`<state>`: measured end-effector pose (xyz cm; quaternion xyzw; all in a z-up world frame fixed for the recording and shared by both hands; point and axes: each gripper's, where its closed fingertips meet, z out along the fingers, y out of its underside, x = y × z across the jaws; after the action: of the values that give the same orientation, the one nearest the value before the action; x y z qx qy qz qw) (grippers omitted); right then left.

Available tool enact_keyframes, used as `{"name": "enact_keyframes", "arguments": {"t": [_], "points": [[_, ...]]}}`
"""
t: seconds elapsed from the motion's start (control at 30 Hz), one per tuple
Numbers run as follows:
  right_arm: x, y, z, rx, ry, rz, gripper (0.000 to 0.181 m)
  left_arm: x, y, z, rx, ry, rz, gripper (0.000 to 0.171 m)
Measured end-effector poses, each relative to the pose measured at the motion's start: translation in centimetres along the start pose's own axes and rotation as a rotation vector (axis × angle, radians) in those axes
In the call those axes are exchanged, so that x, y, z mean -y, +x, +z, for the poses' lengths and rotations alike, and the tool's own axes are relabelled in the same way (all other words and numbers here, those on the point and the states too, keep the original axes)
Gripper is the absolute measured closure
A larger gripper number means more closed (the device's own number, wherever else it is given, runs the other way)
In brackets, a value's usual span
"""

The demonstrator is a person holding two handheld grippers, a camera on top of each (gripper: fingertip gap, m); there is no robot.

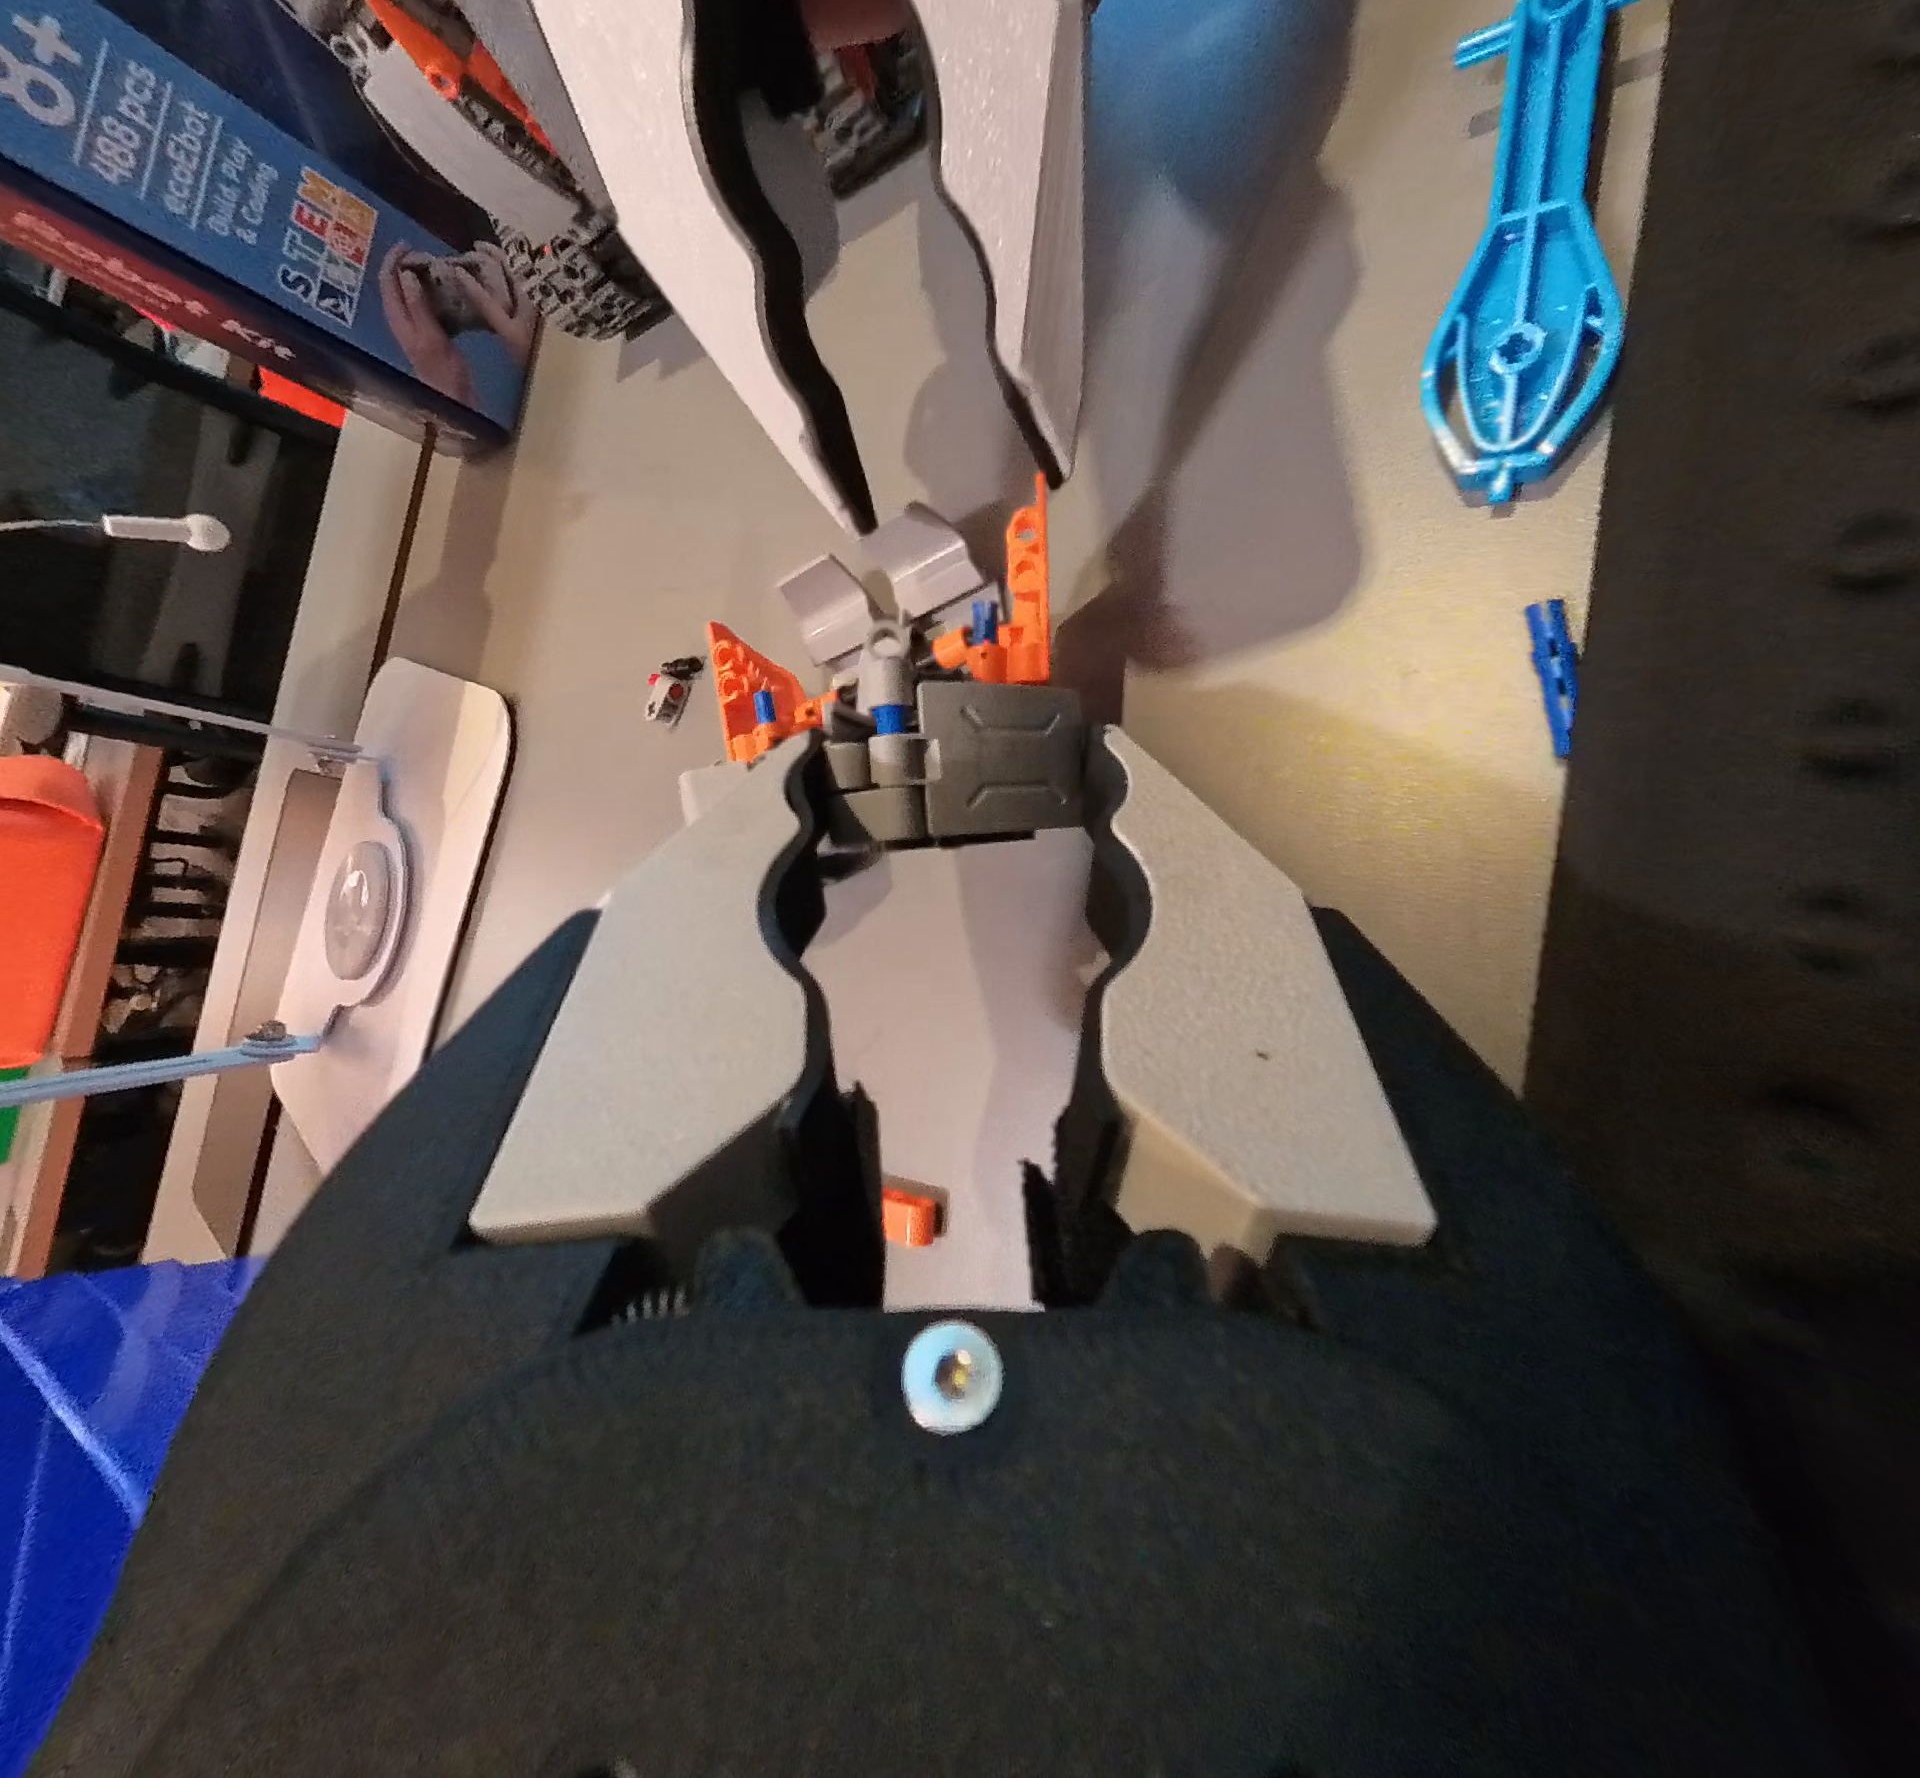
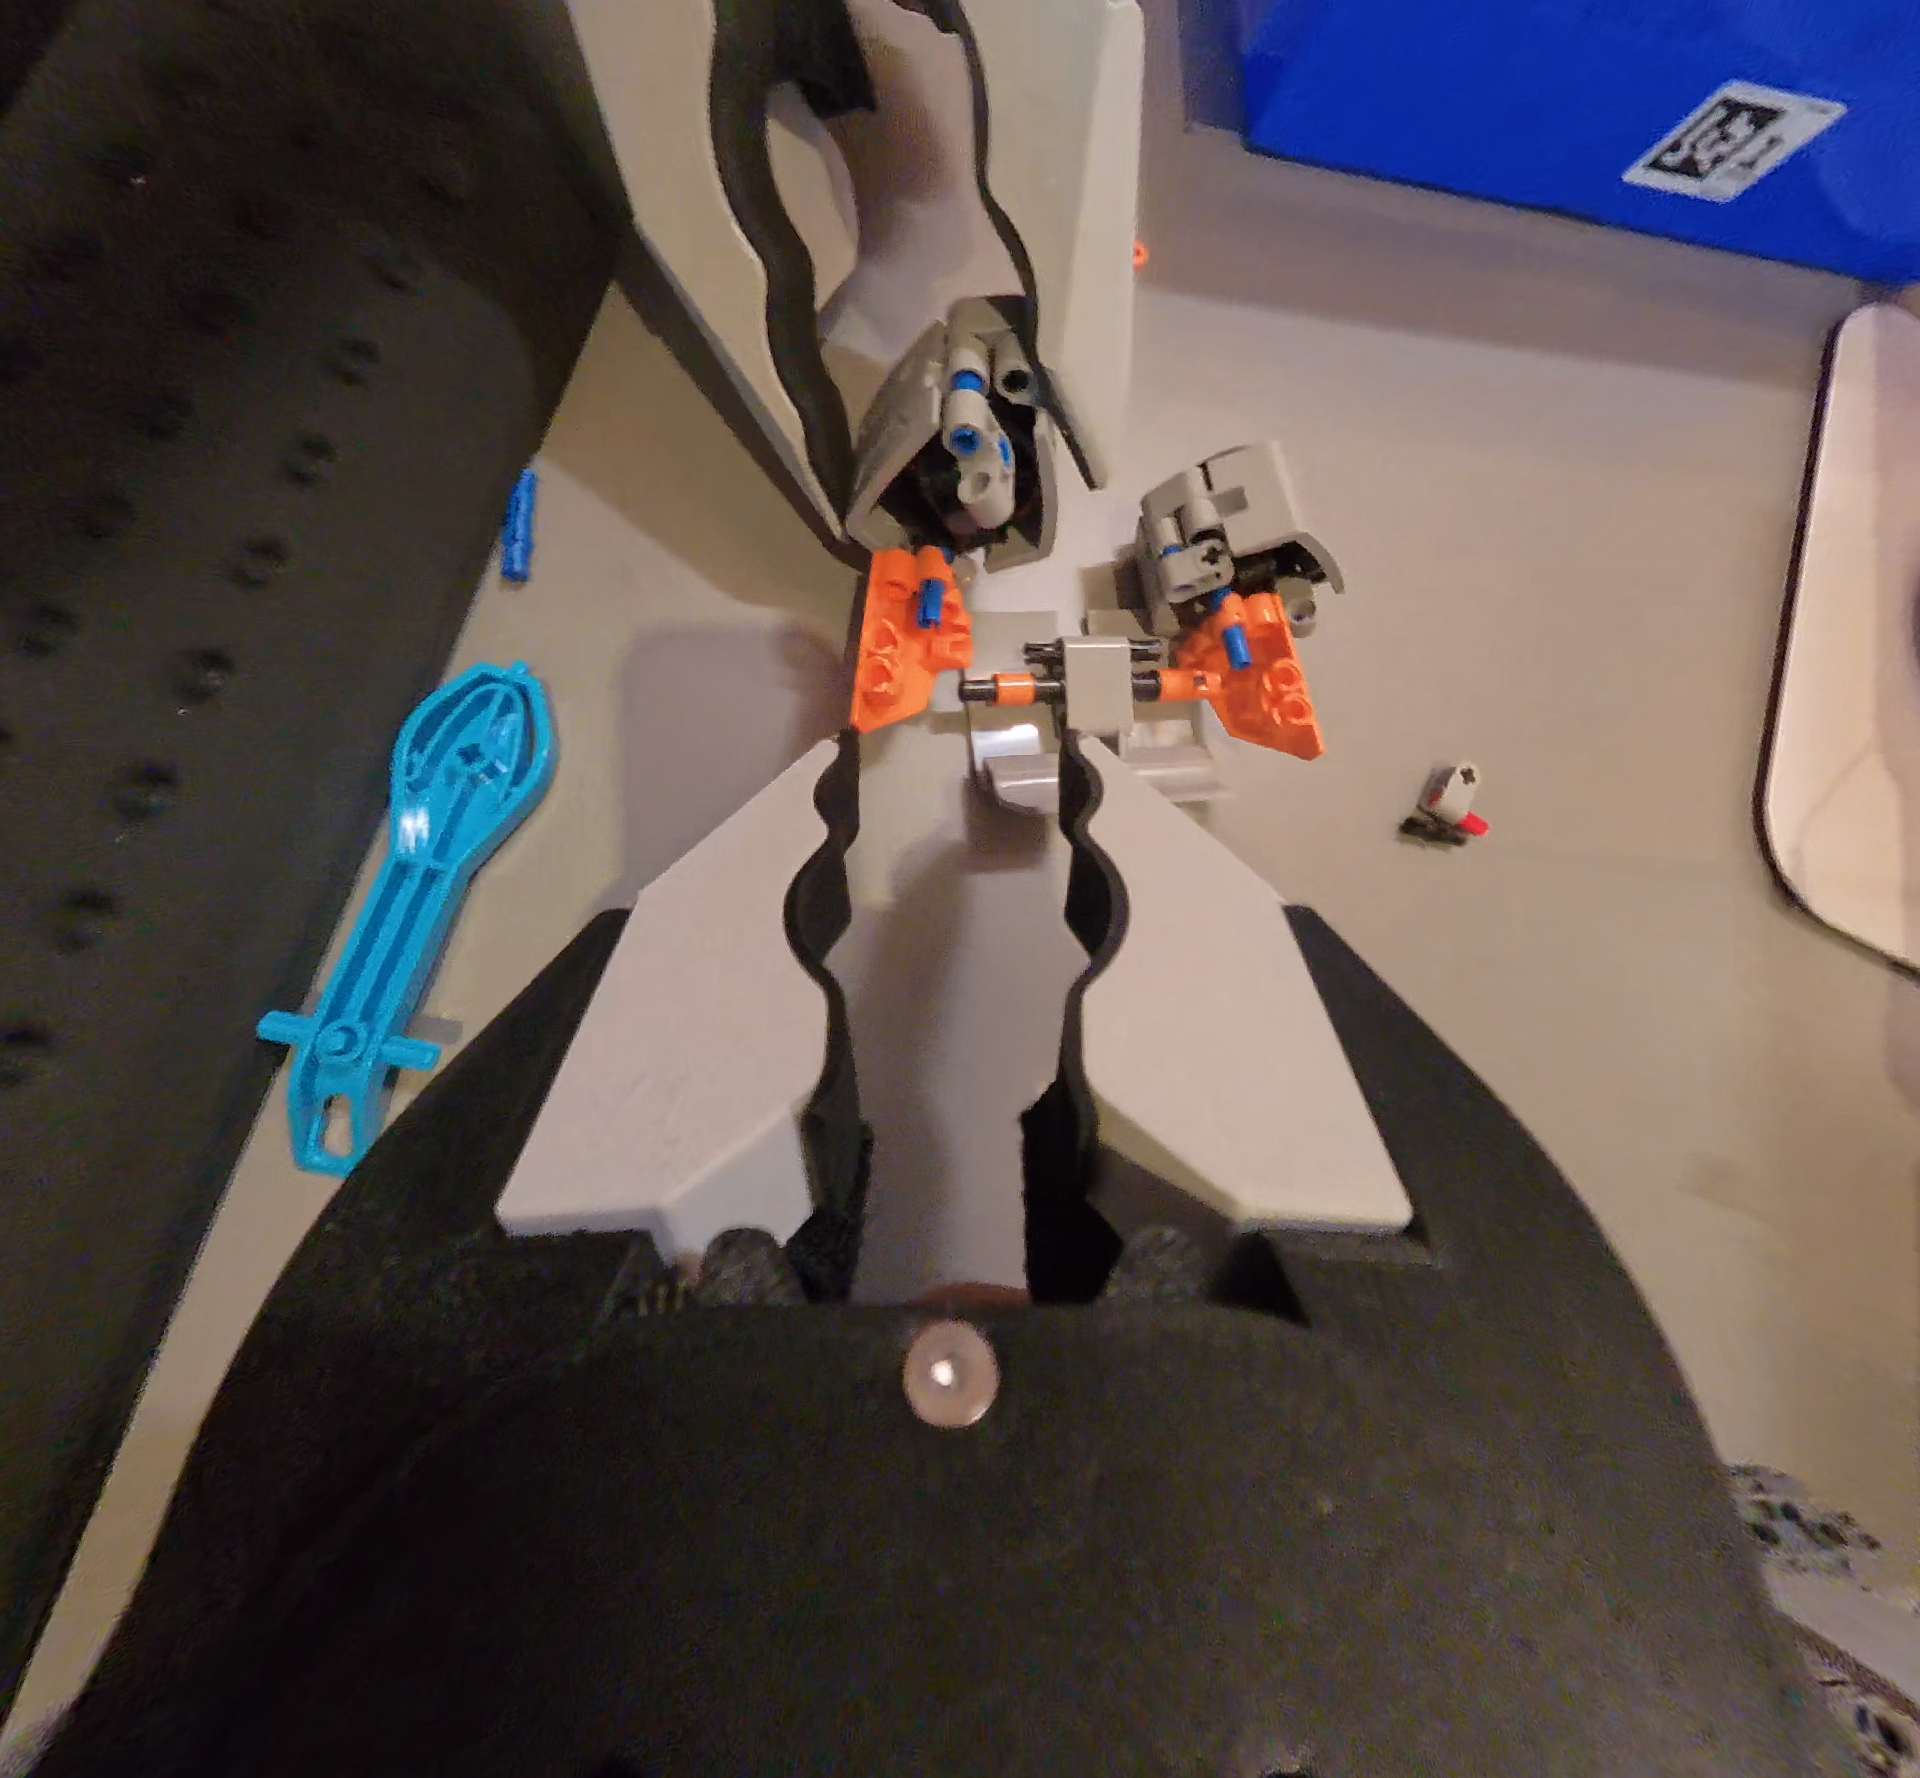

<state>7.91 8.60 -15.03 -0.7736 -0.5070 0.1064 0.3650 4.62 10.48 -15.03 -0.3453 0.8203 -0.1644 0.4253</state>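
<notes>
A toy assembly of grey shells, orange wing plates and blue pins (image 1: pixel 883 679) lies on the beige table. My left gripper (image 1: pixel 951 772) is shut on its dark grey block (image 1: pixel 1003 778). In the right wrist view, the left gripper (image 2: pixel 956 492) reaches in from the top, clamped on one grey shell (image 2: pixel 904 419); the orange plates (image 2: pixel 914 648) and a black axle (image 2: pixel 1039 689) spread beneath it. My right gripper (image 2: pixel 961 752) is open, its tips just short of the axle, with a curved grey piece (image 2: pixel 1008 762) between them. It also shows from above in the left wrist view (image 1: pixel 961 497).
A light blue plastic tool (image 2: pixel 416 897) and a blue pin (image 2: pixel 520 523) lie beside a dark perforated panel (image 2: pixel 208 378). A blue bin (image 2: pixel 1558 14), a white tray (image 2: pixel 1860 637) and a small grey-red piece (image 2: pixel 1449 798) sit to the right. A printed kit box (image 1: pixel 208 201) stands nearby. About 5 cm separates my left fingertips from my right. Between my left fingertips and the blue pin (image 2: pixel 520 523) there is roughly 7 cm. The left camera catches it too, in the left wrist view (image 1: pixel 1546 678).
</notes>
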Motion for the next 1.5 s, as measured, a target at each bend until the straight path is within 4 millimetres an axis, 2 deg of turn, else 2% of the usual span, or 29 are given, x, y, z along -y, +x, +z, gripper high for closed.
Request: {"name": "enact_keyframes", "arguments": {"t": [0.17,0.23,0.27,0.43,0.6,0.73,0.97,1.17,1.3,1.5], "points": [[-0.5,0.5,0.0,0.024,-0.004,0.091,0.147,0.0,0.1,0.2,-0.050,0.015,-0.078,0.125],[-0.4,0.5,-0.3,0.052,0.011,0.139,0.142,0.0,0.1,0.3,-0.064,0.019,-0.099,0.126],[-0.5,0.3,-0.2,0.064,0.007,0.140,0.136,0.0,0.3,0.4,-0.081,0.017,-0.110,0.126],[-1.2,-0.3,1.2,0.062,-0.044,0.098,0.131,0.2,0.8,0.9,-0.111,0.024,-0.110,0.126],[-1.3,0.1,1.2,0.031,-0.053,0.093,0.128,0.5,0.8,1.2,-0.131,0.039,-0.120,0.126],[-1.8,0.6,1.5,0.018,-0.077,0.135,0.115,0.4,0.8,1.2,-0.148,0.050,-0.149,0.126],[-1.0,-1.4,1.6,0.133,-0.052,0.178,0.118,0.5,0.7,1.0,-0.155,0.065,-0.166,0.126],[-0.3,-0.6,1.0,0.074,-0.034,0.150,0.116,0.9,0.9,0.6,-0.186,0.100,-0.147,0.126],[-1.3,-0.2,1.7,0.020,-0.090,0.105,0.113,0.8,1.0,0.8,-0.203,0.095,-0.154,0.126],[-1.0,-0.1,2.1,0.018,-0.068,0.099,0.115,1.0,0.7,0.8,-0.237,0.129,-0.216,0.127]]}}
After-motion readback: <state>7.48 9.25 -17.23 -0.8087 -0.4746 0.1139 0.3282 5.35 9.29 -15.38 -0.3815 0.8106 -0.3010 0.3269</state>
